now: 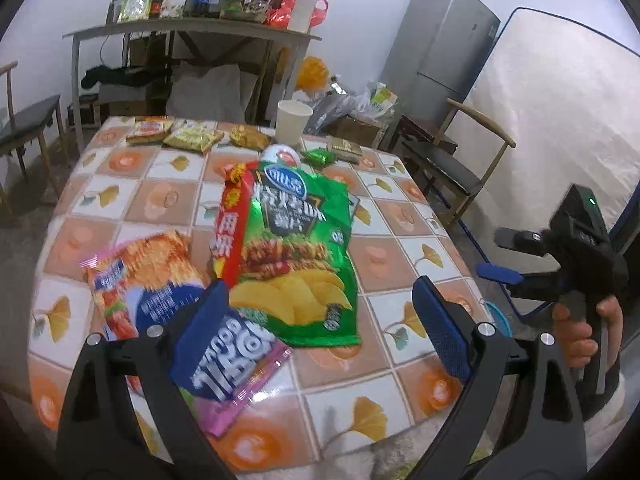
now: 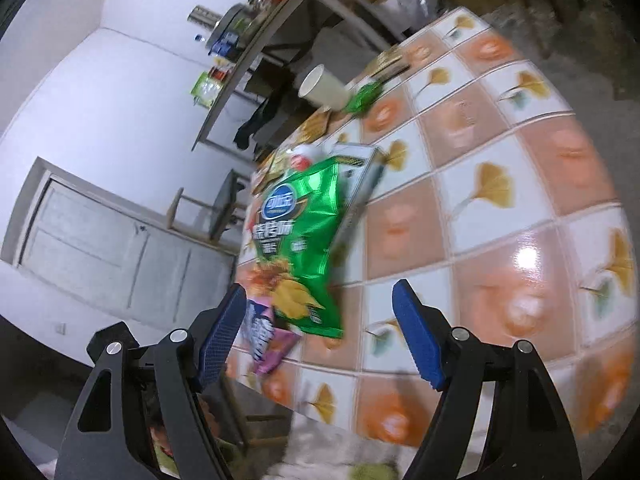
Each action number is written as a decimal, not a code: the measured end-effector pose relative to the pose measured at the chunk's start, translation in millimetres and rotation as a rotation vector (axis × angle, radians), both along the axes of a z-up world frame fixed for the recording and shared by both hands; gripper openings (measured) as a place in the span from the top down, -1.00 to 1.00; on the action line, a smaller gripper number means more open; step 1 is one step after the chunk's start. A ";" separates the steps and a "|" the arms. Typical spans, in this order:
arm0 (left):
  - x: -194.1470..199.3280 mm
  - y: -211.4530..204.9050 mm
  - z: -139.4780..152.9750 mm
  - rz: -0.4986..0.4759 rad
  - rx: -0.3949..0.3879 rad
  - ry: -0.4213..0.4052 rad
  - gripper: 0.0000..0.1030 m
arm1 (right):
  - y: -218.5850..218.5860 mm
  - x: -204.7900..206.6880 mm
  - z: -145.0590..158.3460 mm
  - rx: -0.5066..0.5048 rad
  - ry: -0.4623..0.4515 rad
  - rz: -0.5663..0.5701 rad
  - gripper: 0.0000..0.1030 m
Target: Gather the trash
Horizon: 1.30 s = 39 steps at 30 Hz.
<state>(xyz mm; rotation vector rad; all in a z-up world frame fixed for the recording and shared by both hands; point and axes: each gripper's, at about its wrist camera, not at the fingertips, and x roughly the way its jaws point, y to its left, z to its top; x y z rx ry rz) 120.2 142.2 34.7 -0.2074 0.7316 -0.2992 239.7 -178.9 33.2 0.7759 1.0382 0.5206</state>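
Snack wrappers lie on a tiled table [image 1: 400, 248]. A green chip bag [image 1: 296, 248] rests in the middle, over a red bag [image 1: 232, 224]. An orange snack bag [image 1: 140, 276] and a pink-and-blue wrapper [image 1: 232, 368] sit nearer. My left gripper [image 1: 320, 320] hovers open above the near edge, its left finger over the pink wrapper, with nothing gripped. To the right, a hand [image 1: 580, 332] holds my right gripper [image 1: 500, 256] beside the table. In the tilted right wrist view, the right gripper [image 2: 320, 328] stands open before the green bag [image 2: 304, 240] and the pink wrapper [image 2: 266, 340].
A white paper cup [image 1: 294, 122], small packets [image 1: 192, 136] and a small green wrapper [image 1: 318, 156] line the far edge. Chairs [image 1: 452, 168] flank the table. Behind stand a cluttered side table [image 1: 192, 28], a fridge [image 1: 444, 44] and a mattress [image 1: 560, 120]. A door [image 2: 108, 236] shows in the right wrist view.
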 end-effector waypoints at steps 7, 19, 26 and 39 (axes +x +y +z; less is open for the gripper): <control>35.2 20.4 21.0 0.019 -0.010 -0.024 -0.73 | 17.5 31.3 -14.1 0.007 0.060 -0.015 -0.43; 82.8 20.6 15.8 0.050 0.027 0.024 -0.73 | 45.8 71.2 -43.2 0.076 0.105 0.048 0.05; 83.8 33.3 -1.9 0.154 0.150 0.034 -0.73 | 82.3 89.5 -51.7 0.095 0.114 0.151 0.24; 42.6 102.3 -34.3 0.337 0.183 0.122 -0.67 | 95.0 102.4 -46.3 -0.111 0.092 0.127 0.26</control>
